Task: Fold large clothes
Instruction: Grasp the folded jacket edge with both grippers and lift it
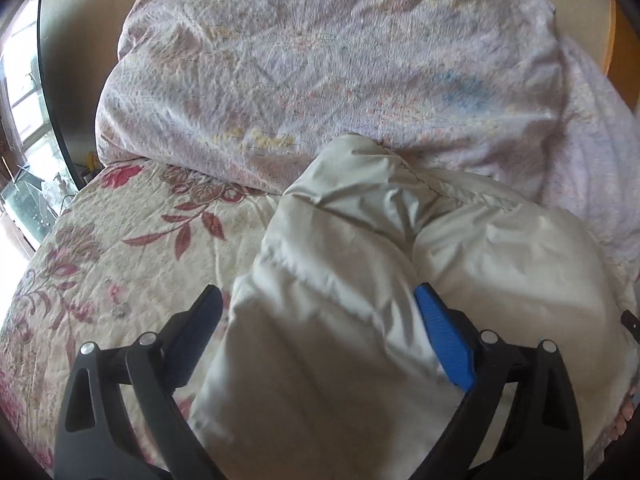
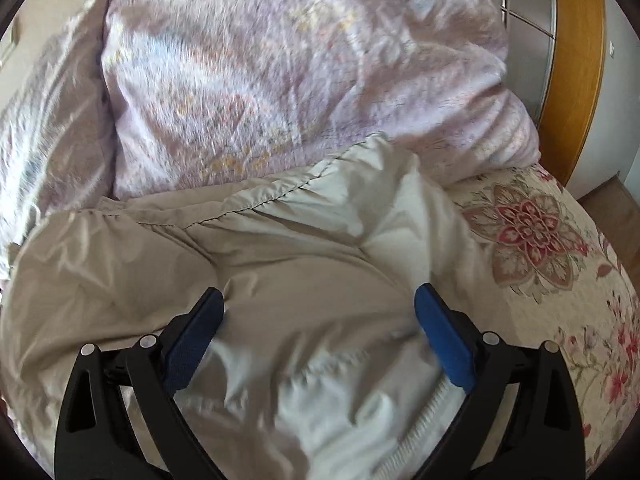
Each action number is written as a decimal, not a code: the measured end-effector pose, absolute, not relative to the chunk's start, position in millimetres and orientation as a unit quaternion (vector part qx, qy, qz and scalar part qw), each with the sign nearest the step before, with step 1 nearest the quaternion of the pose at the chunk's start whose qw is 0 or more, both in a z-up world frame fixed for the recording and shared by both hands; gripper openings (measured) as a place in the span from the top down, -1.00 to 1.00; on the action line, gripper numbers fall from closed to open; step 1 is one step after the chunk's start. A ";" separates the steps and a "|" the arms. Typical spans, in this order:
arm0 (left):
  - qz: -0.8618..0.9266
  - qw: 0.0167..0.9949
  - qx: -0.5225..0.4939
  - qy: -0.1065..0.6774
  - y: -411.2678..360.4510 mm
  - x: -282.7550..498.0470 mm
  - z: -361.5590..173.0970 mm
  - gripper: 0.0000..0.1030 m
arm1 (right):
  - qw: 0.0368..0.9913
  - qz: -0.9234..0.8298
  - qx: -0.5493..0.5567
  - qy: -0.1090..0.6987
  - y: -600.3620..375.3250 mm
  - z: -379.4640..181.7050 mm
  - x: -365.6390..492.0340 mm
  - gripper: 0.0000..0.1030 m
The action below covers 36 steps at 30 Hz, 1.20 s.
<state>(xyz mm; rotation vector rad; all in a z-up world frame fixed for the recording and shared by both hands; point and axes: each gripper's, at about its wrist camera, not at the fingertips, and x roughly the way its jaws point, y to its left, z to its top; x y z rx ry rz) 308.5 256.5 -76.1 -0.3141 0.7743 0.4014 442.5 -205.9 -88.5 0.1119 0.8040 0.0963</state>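
Floral bedding fills both views: a cream quilted bedspread (image 1: 120,240) printed with red and pink flowers, and beyond it a heaped pale lilac duvet (image 1: 320,60) with a faded pattern. Warm wood framing (image 2: 580,60) curves past the bed's far side in the right wrist view, and a bright window (image 1: 20,80) shows at the edge of the left wrist view.

The left gripper (image 1: 320,312) stands released, its 2 blue-padded fingers (image 1: 444,340) spread wide. A puffy cream jacket (image 1: 340,280) lies on the bedspread, running from under the jaws forward to the duvet's near edge, where it touches it. The padded cloth bulges up between the jaws and sits close against the blue pad on one side, but the pads do not press on it.

The right gripper (image 2: 320,312) is likewise spread wide, with 2 blue pads apart. Between and beneath its jaws the same jacket appears, beige on the outer shell and white where the lining shows, with a zipper strip (image 2: 428,412) running close under one finger. This part of the picture is blurred, so whether the zipper touches that finger is hard to say. Ahead of the jaws a stitched seam (image 2: 272,200) crosses the jacket just short of the duvet.
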 end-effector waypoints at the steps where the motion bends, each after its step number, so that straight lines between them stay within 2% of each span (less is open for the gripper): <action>1: 0.182 0.897 -0.159 0.371 257.9 292.6 -71.7 -0.85 | 0.914 0.040 0.072 0.398 -217.3 -82.8 431.1 -0.85; 7: 0.162 0.893 -0.175 0.380 260.4 219.2 -66.3 -0.84 | 0.893 0.024 0.171 0.415 -276.6 -68.8 364.6 -0.80; 14: 0.129 0.867 -0.270 0.399 262.2 186.7 -94.5 -0.46 | 0.833 0.047 0.301 0.462 -316.0 -99.1 328.2 -0.66; 18: 0.119 0.851 -0.316 0.402 260.4 192.9 -111.0 -0.31 | 0.793 0.064 0.359 0.488 -319.6 -126.0 328.5 -0.49; 23: 0.116 0.832 -0.375 0.391 262.8 202.6 -127.1 -0.13 | 0.776 0.093 0.397 0.481 -312.9 -142.6 340.5 -0.37; 29: 0.111 0.823 -0.425 0.361 267.5 209.7 -133.3 0.09 | 0.778 0.110 0.414 0.460 -306.9 -150.2 349.1 -0.04; 34: 0.116 0.822 -0.449 0.331 266.9 209.8 -128.9 0.46 | 0.789 0.125 0.414 0.437 -306.6 -147.3 349.0 0.40; 36: 0.117 0.824 -0.448 0.326 265.8 208.5 -123.3 0.55 | 0.790 0.131 0.415 0.432 -307.2 -144.0 348.6 0.47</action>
